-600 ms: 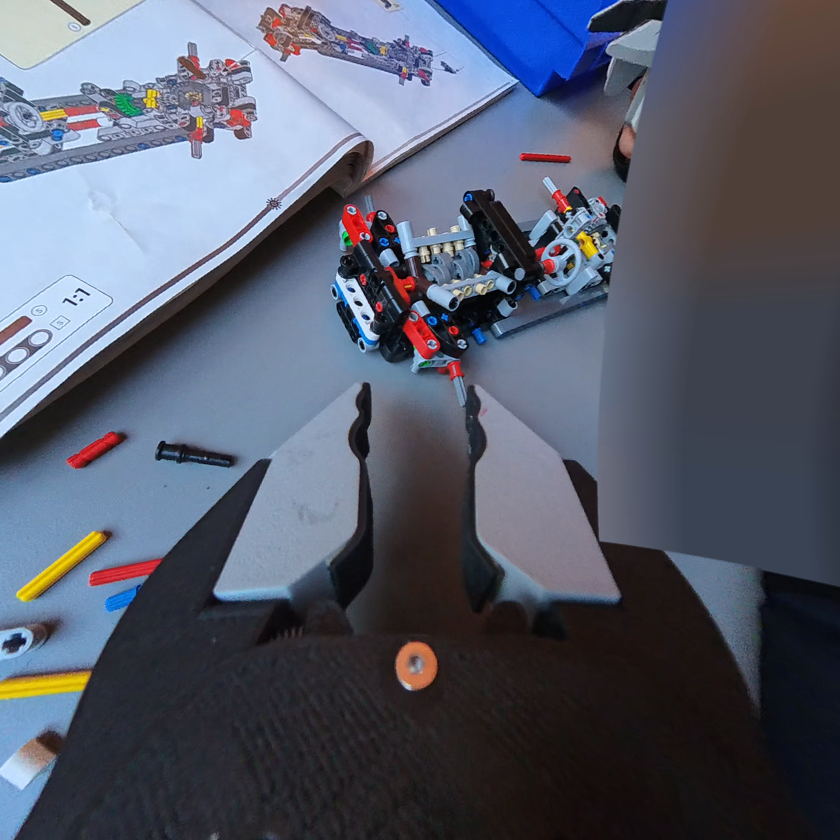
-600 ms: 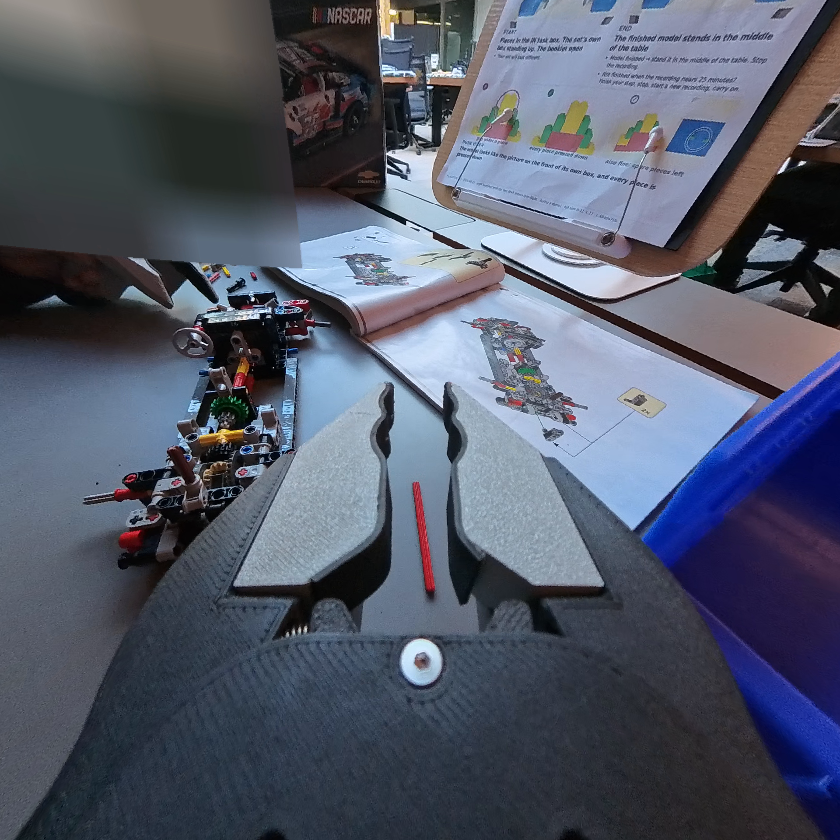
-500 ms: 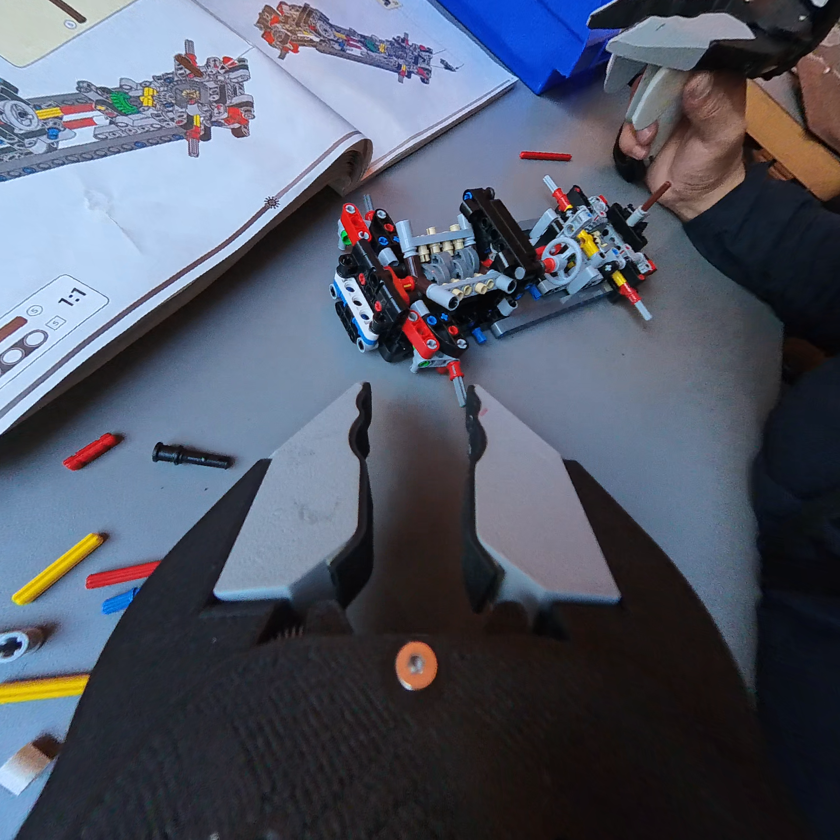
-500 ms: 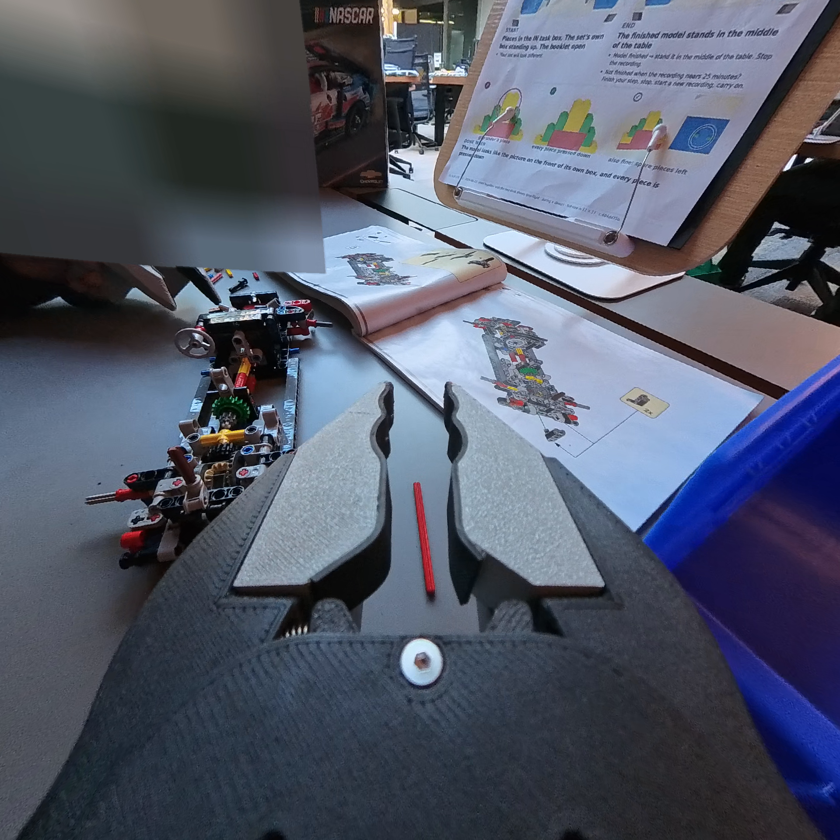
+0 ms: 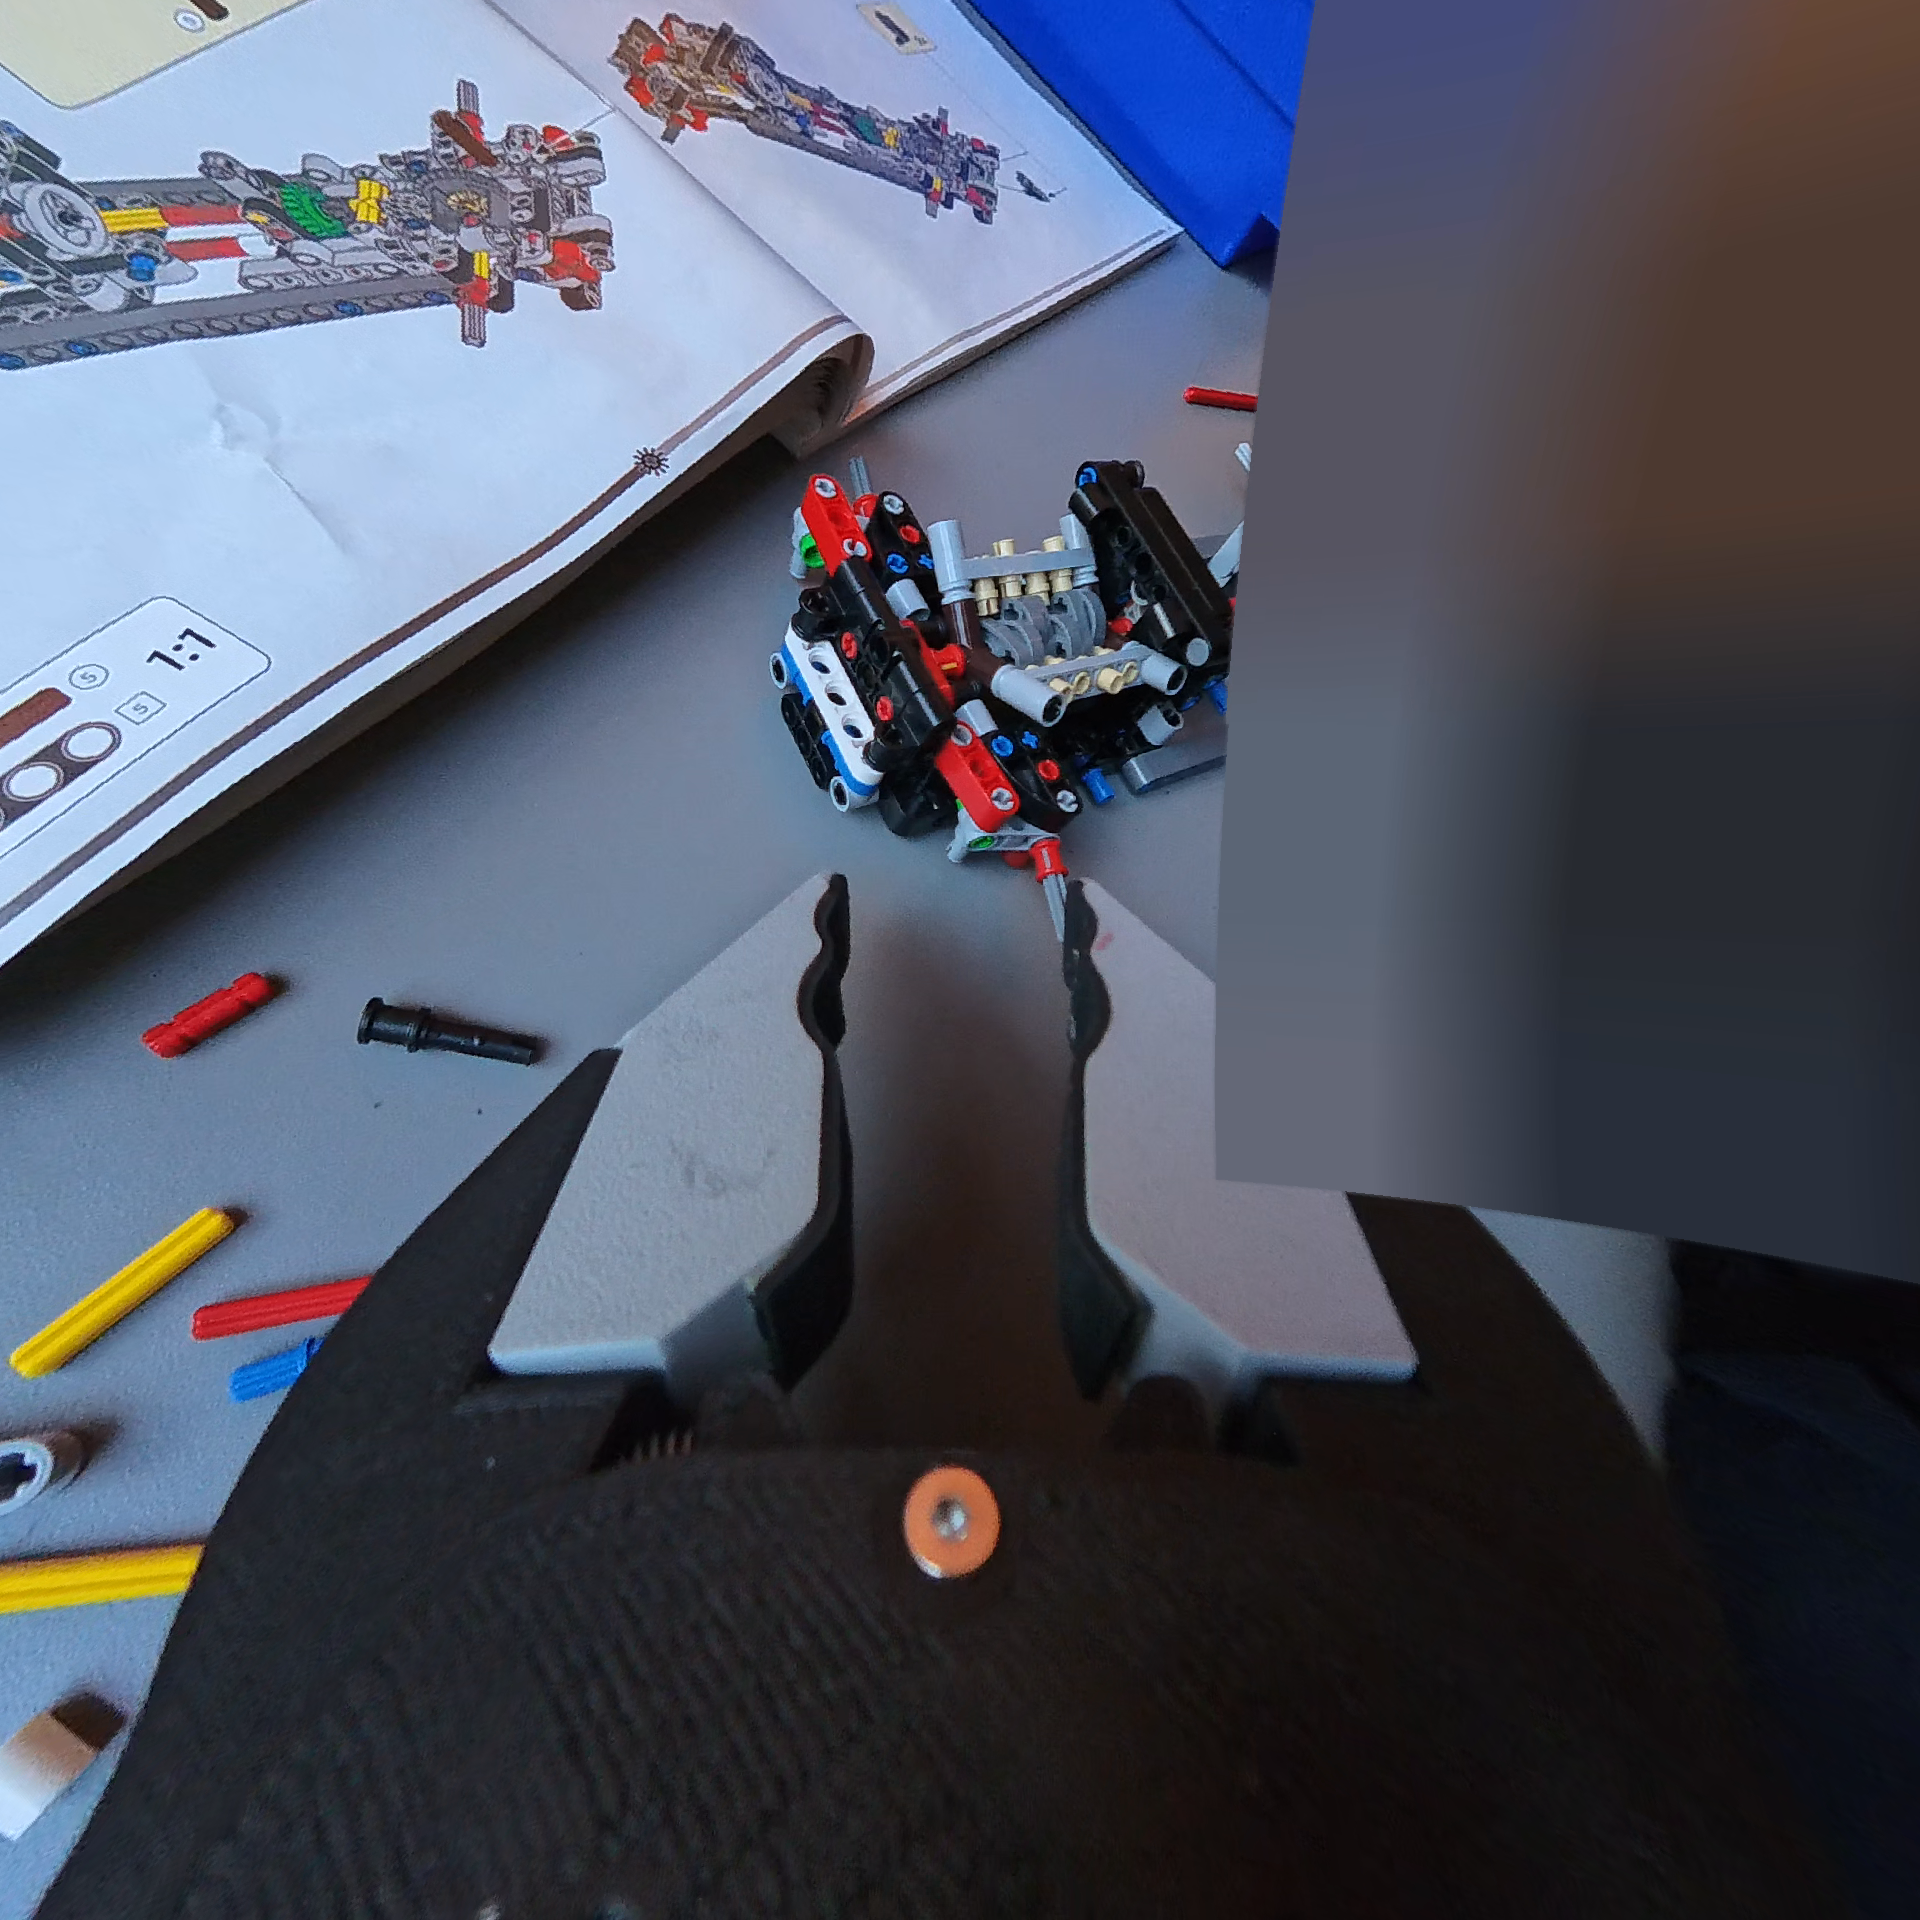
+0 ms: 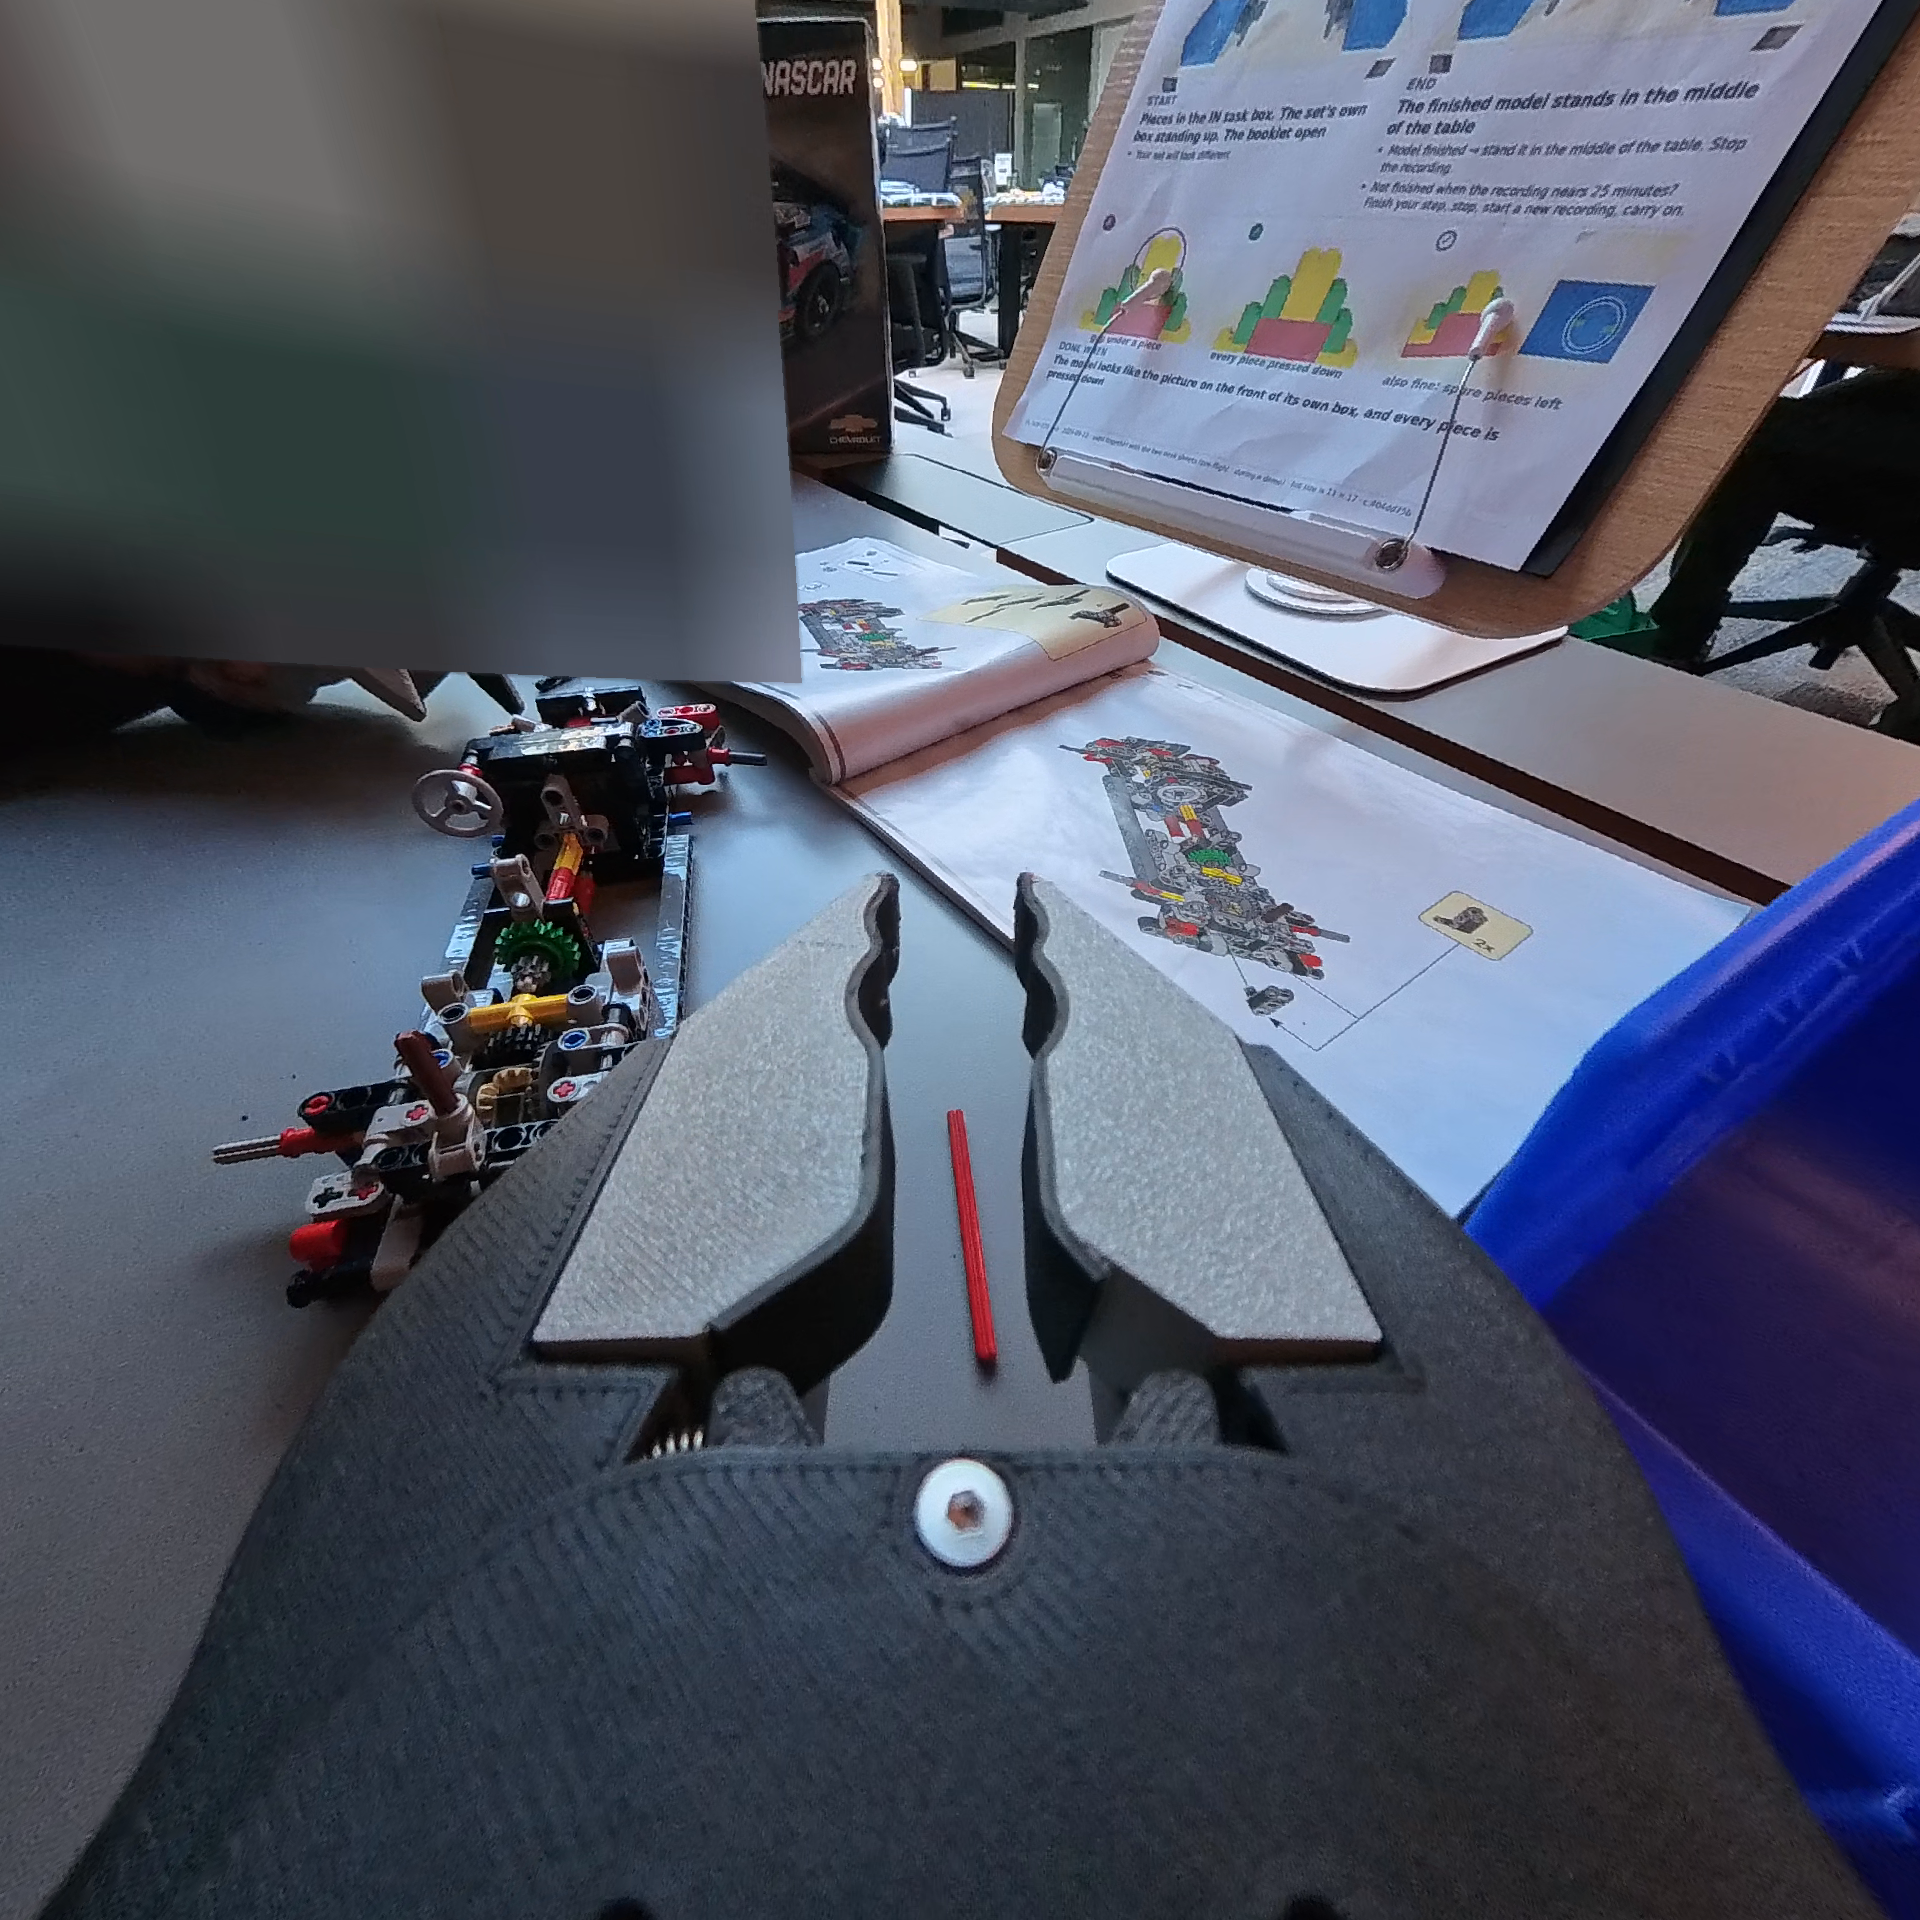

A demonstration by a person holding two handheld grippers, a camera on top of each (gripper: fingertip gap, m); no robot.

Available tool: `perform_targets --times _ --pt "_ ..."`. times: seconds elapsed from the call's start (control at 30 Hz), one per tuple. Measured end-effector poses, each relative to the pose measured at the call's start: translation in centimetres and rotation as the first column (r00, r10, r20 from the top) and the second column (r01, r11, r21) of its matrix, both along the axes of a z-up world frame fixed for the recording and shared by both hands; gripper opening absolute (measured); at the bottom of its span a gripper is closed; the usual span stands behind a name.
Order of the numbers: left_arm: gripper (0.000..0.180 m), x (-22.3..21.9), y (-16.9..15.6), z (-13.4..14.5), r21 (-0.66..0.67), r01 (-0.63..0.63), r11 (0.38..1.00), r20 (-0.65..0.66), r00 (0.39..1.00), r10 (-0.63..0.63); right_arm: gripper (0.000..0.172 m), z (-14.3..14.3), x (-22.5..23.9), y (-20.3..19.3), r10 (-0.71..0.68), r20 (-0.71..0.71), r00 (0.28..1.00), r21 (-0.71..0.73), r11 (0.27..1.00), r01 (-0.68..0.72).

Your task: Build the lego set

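A smooth grey counter [image 5: 582, 831] carries a glossy open booklet [image 5: 416, 436] and a knobbly, half-built chassis [image 5: 997, 665] of beams, pins and gears. The left tool [image 5: 951, 894], its wavy-edged fingers spread and bare, sits just short of the chassis, near a protruding grey axle [image 5: 1055, 899]. The right tool [image 6: 956, 894], narrowly parted, straddles a thin red rod [image 6: 971, 1236] lying flat, untouched, beside a blue plastic bin [image 6: 1714, 1195].
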State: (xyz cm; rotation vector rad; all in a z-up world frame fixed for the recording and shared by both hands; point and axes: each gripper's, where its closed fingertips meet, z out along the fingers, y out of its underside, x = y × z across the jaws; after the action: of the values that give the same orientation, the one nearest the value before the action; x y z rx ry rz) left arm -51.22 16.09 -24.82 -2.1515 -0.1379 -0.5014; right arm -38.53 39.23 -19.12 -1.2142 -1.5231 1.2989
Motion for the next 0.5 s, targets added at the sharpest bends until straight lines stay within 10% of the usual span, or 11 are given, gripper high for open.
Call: perform_targets --times 0.5 --pt "0.037 -0.49 0.04 0.29 0.015 -0.022 1.000 0.078 0.997 0.021 0.020 0.04 -0.07 0.22 -0.006 -0.002 1.000 -0.007 1.000 0.006"
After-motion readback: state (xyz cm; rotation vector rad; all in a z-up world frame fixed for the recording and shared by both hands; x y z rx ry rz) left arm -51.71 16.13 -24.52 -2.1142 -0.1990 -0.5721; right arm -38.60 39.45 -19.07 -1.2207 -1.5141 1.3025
